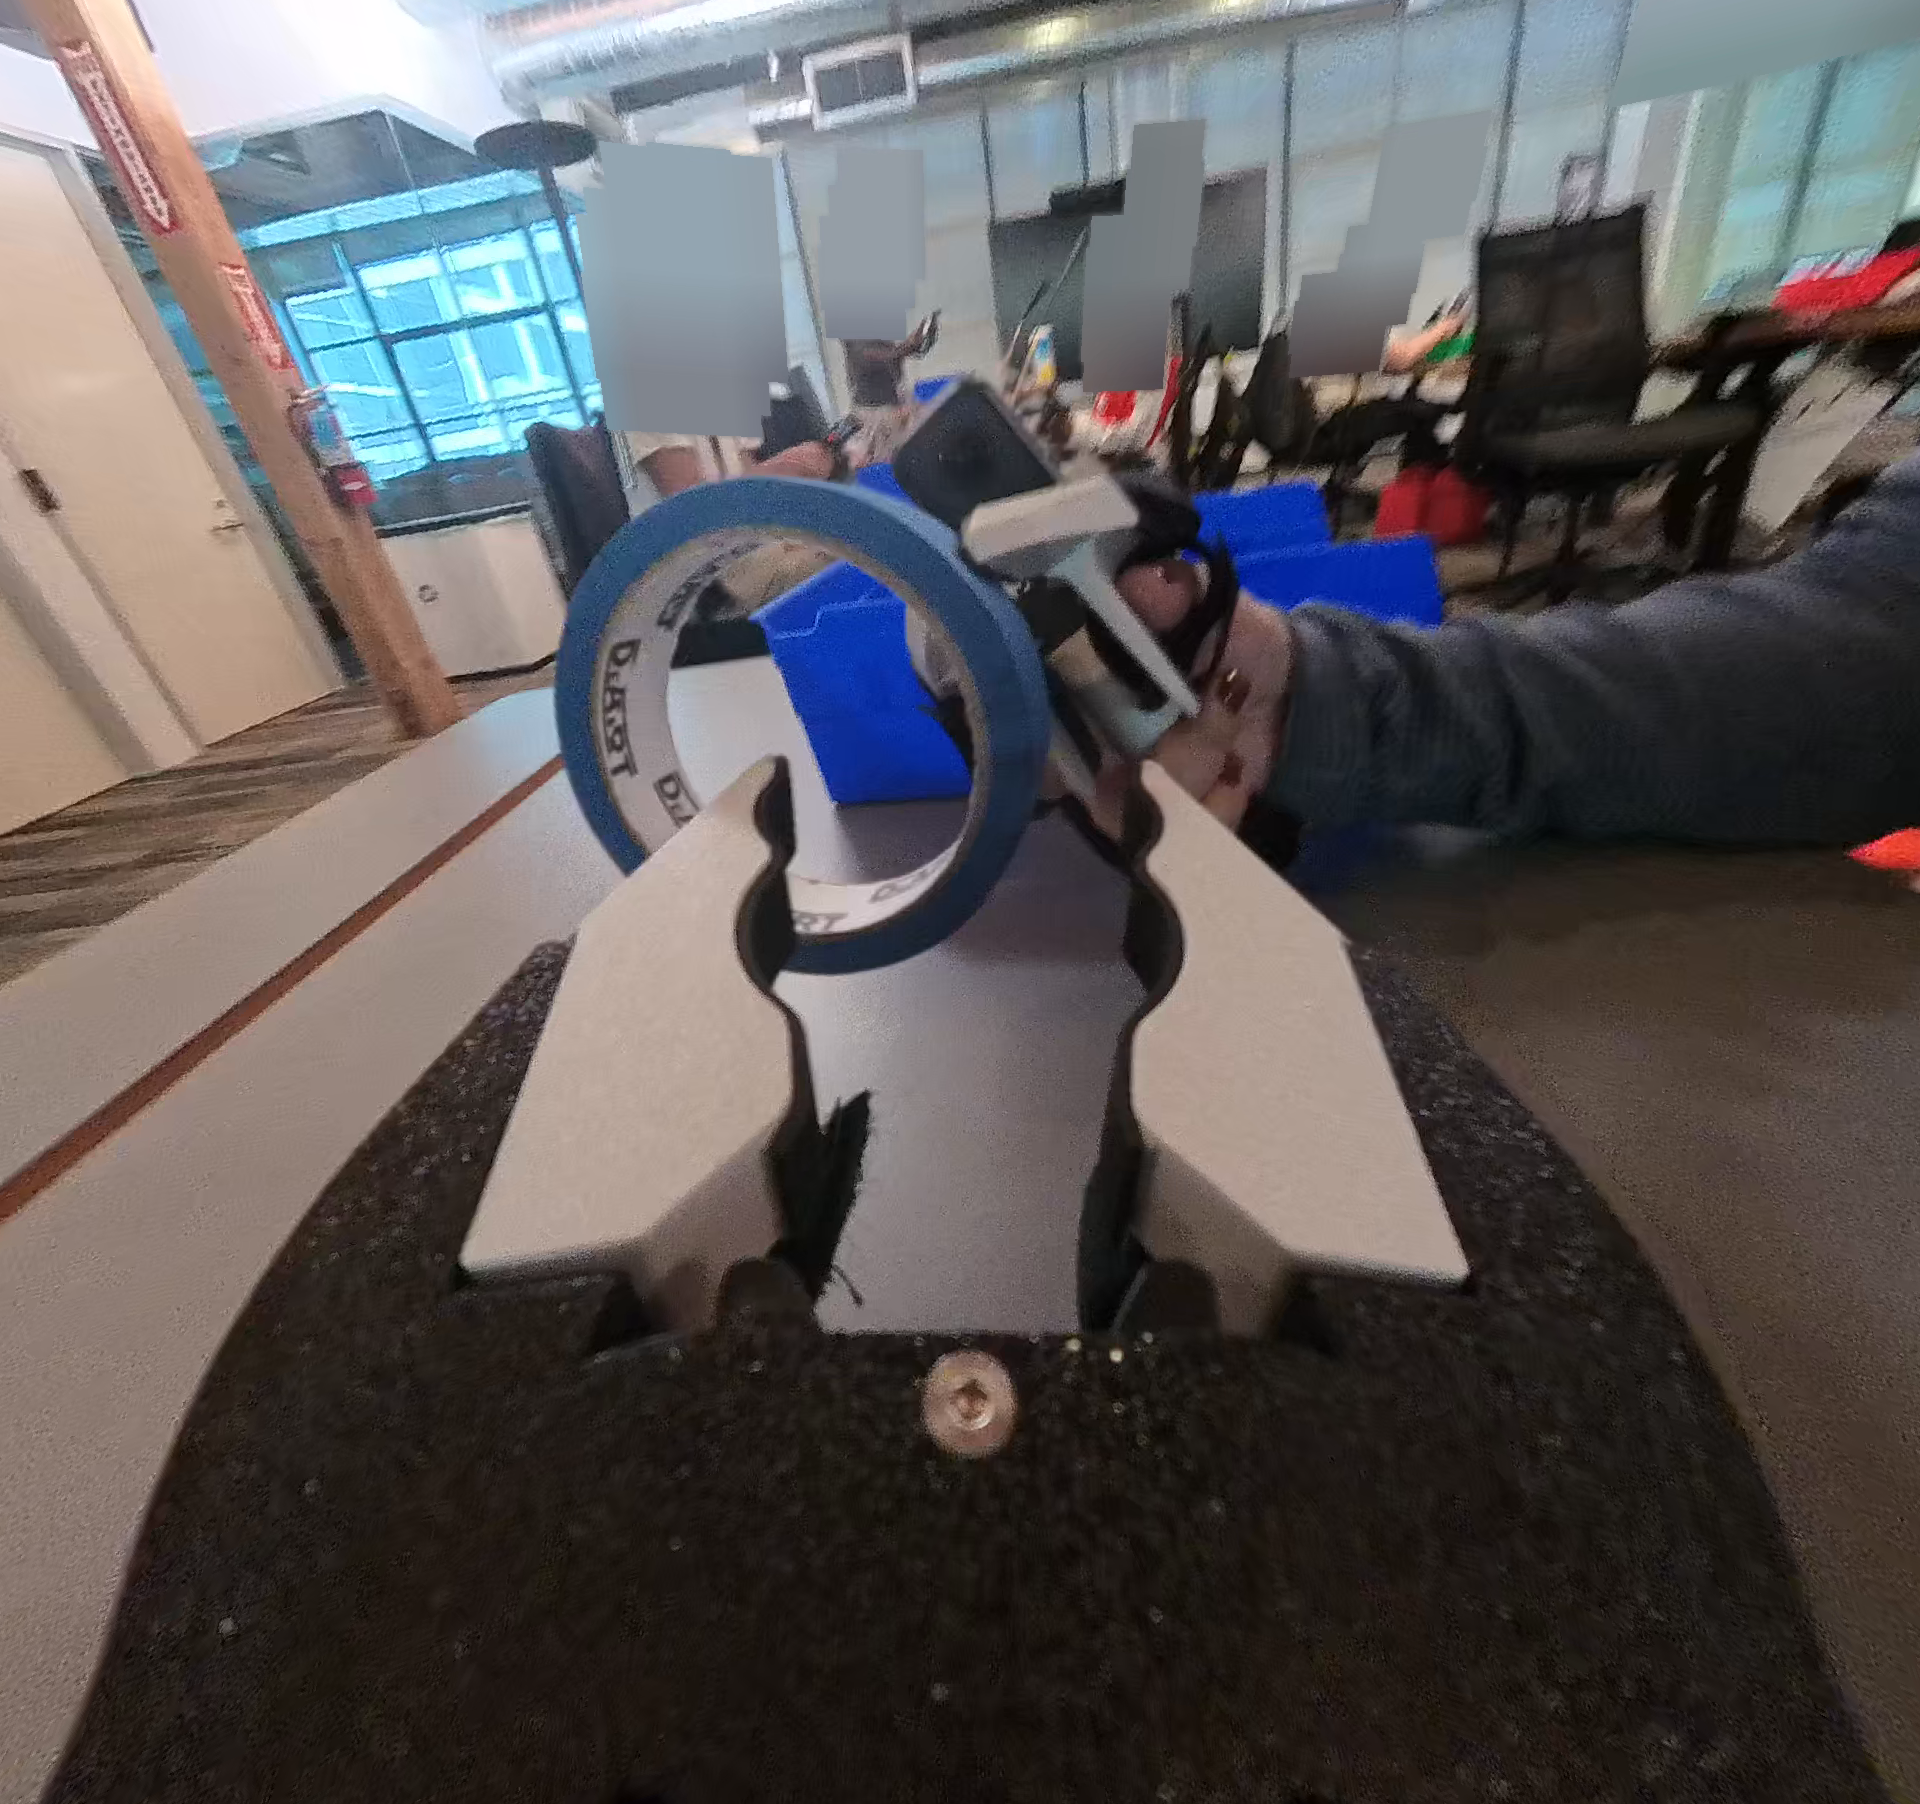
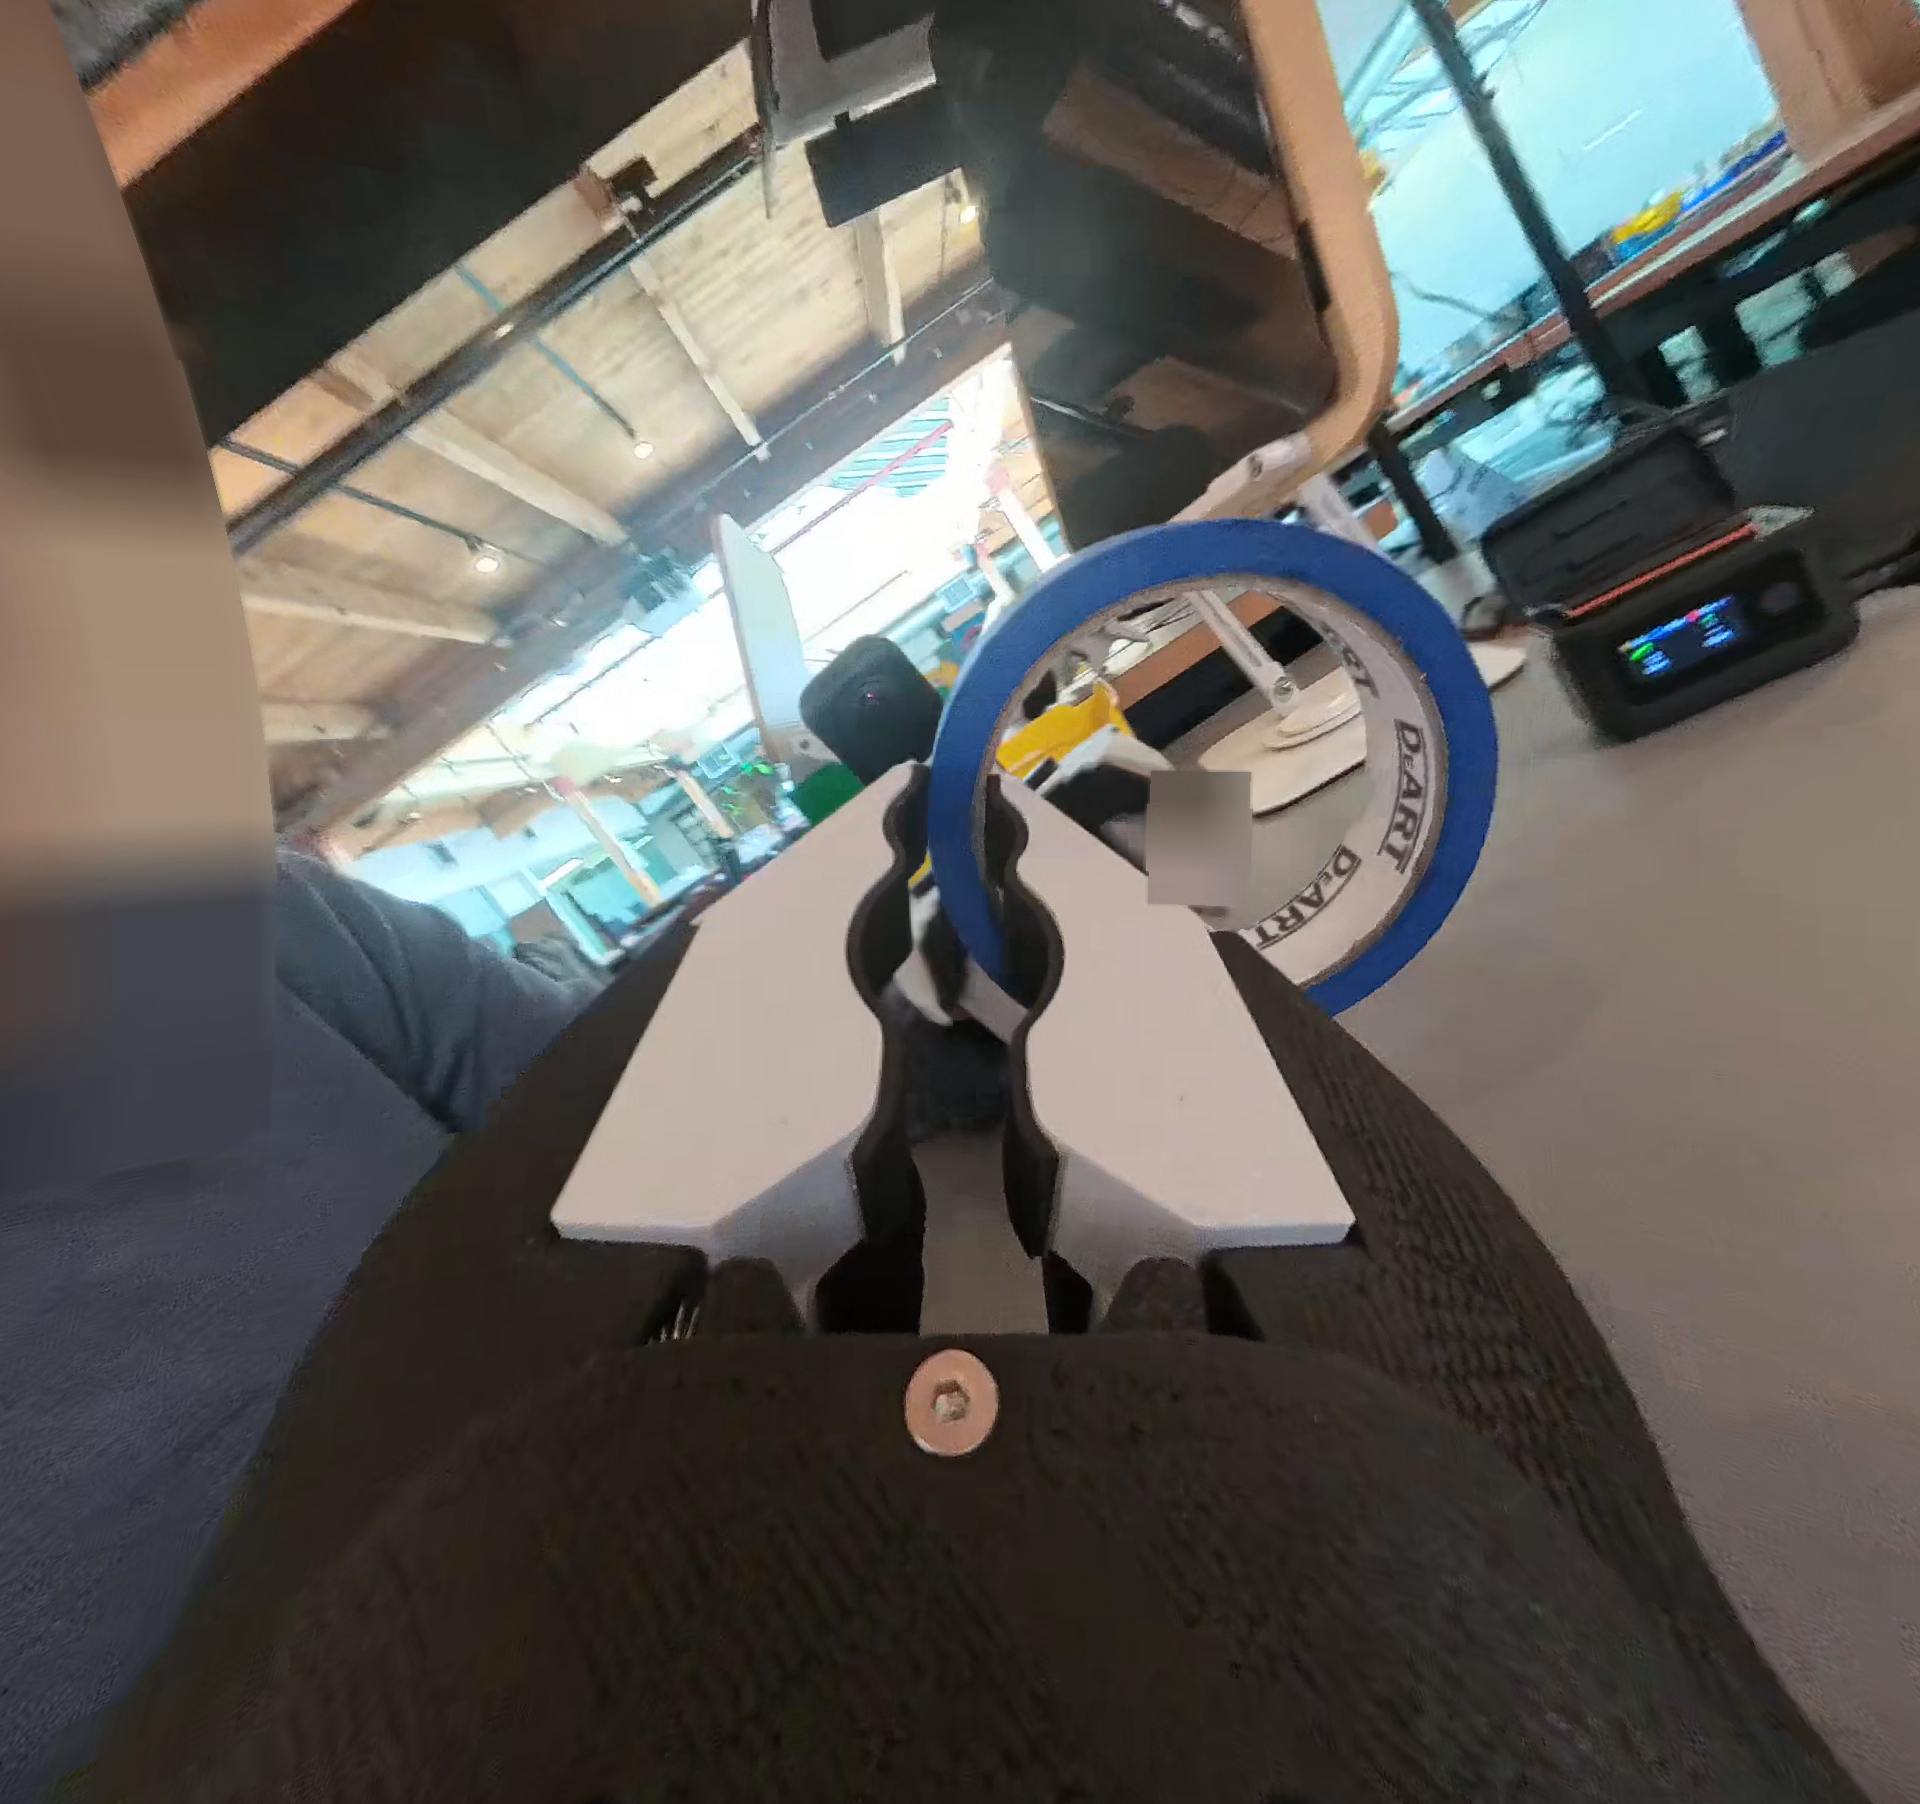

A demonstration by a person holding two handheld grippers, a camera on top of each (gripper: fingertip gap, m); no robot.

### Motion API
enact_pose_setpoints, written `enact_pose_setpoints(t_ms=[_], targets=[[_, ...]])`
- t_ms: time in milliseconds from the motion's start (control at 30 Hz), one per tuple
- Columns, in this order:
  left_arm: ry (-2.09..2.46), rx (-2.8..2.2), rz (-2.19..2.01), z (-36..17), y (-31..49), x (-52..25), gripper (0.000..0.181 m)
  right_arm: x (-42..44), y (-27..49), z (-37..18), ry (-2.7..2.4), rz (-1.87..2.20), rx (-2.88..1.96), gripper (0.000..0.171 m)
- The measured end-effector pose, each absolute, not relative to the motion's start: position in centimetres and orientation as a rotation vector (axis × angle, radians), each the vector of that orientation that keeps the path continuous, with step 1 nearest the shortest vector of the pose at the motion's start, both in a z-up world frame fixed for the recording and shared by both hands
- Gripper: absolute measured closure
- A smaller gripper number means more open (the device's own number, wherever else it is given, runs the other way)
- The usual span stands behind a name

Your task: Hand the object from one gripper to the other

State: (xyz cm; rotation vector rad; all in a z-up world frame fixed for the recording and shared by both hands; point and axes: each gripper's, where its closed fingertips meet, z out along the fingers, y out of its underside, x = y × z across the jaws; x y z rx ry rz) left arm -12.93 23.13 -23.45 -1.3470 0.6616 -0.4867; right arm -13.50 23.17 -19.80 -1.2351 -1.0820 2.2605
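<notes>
Blue tape roll (image 2: 1216,767) is off the table, standing on edge, pinched at its rim by my right gripper (image 2: 954,793); fingers narrowed onto the band, one inside the ring, one outside. My left gripper (image 1: 961,788) sits just short of the roll (image 1: 800,726), fingers spread wide, holding nothing; the roll's lower edge lies in front of the gap. My right hand (image 1: 1205,705) and dark sleeve (image 1: 1579,705) come in from the right. Grey table (image 1: 1610,1079) below, blue bins (image 1: 862,705) behind.

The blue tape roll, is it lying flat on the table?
No, the right gripper holds the blue tape roll up by its wall.
</notes>
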Motion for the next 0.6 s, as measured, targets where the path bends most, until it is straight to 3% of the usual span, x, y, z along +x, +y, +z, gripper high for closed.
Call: enact_pose_setpoints(t_ms=[133,267,333,467,600], targets=[[0.787,-1.411,-0.204,-25.5,24.4,-12.3,0.145,-13.4,22.0,-19.6,-1.104,2.36,-1.212,0.163],[0.851,-1.43,-0.292,-25.8,24.0,-11.0,0.17,-13.4,22.3,-19.5,-1.11,2.277,-1.171,0.161],[0.804,-1.458,-0.401,-25.4,23.9,-11.1,0.171,-13.9,23.1,-19.7,-1.09,2.13,-1.177,0.134],[0.571,-1.499,-0.664,-23.8,24.5,-13.3,0.173,-14.1,21.8,-20.4,-1.279,1.769,-1.0,0.104],[0.406,-1.394,-1.024,-21.3,23.5,-14.9,0.173,-15.1,21.7,-22.8,-1.452,1.263,-0.867,0.099]])
